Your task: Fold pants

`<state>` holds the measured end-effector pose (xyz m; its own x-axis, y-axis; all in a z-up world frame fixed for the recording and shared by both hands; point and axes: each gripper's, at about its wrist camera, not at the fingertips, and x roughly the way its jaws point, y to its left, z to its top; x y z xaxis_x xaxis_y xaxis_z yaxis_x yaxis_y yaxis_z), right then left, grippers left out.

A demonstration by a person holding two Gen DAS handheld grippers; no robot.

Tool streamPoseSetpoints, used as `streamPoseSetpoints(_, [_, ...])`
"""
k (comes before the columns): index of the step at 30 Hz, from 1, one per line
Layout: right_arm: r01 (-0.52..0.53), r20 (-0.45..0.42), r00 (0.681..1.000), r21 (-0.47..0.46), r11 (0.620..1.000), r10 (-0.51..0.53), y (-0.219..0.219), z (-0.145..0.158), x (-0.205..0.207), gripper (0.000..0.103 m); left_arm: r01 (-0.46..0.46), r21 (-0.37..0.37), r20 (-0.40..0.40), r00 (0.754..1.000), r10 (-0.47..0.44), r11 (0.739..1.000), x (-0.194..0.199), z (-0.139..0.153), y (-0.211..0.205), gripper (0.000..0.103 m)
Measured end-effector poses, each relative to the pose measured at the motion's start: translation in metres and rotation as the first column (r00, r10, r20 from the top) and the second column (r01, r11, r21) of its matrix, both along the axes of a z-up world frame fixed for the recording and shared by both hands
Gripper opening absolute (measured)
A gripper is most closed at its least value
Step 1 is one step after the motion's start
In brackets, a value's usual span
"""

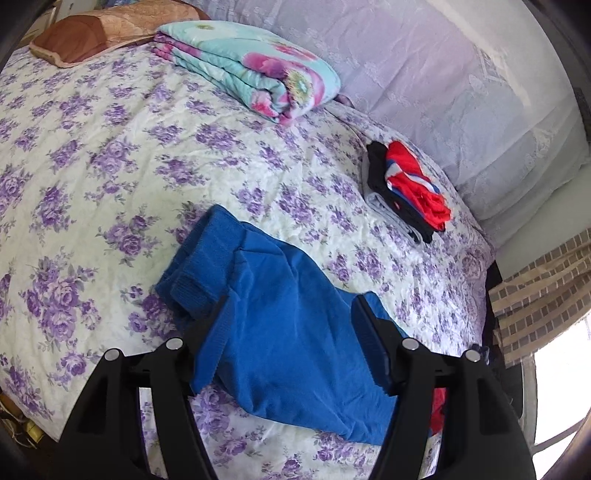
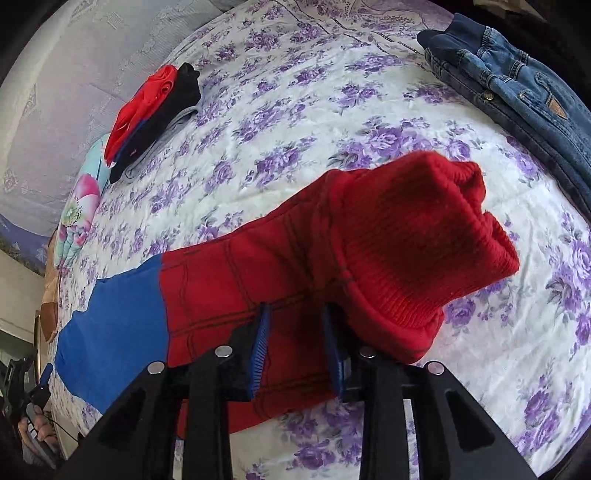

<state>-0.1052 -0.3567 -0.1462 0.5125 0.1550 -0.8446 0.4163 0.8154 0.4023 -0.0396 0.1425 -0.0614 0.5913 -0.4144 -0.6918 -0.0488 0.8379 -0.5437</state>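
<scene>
Lying between both gripper fingers, pants (image 2: 295, 266), right gripper (image 2: 295, 332) half-spread, left gripper (image 1: 288, 325) spread.

A: Where are the pants (image 1: 280, 332) laid?
B: Spread on the bed (image 1: 110, 177), under the left gripper (image 1: 288, 306); their far end is seen below the right gripper (image 2: 295, 321).
A: Behind them?
B: A folded blanket (image 1: 251, 66) is set far back, a pillow (image 1: 92, 33) to its left. A clothes pile (image 1: 406, 192) is placed right of the pants, near the edge.
A: Right wrist view?
B: Jeans (image 2: 517, 96) are laid at the upper right.
</scene>
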Motion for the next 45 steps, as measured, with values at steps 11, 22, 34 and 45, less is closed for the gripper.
streamPoseSetpoints(11, [-0.006, 0.054, 0.998, -0.045, 0.999, 0.008, 0.012, 0.03, -0.005, 0.037, 0.034, 0.218, -0.083, 0.996, -0.016, 0.975, 0.019, -0.043, -0.006, 0.031])
streamPoseSetpoints(22, [-0.52, 0.197, 0.836, -0.019, 0.854, 0.513, 0.199, 0.064, 0.128, 0.035, 0.339, 0.336, -0.2, 0.937, -0.285, 0.879, 0.011, -0.076, -0.07, 0.048])
streamPoseSetpoints(34, [-0.628, 0.034, 0.775, -0.077, 0.774, 0.632, 0.28, 0.013, 0.205, 0.03, 0.091, 0.215, -0.056, 0.995, -0.081, 0.972, -0.012, -0.02, -0.013, 0.062])
streamPoseSetpoints(45, [-0.643, 0.001, 0.759, -0.147, 0.751, 0.651, 0.287, 0.003, 0.222, 0.009, 0.175, 0.199, -0.082, 0.983, -0.162, 0.964, -0.01, -0.029, -0.032, 0.064])
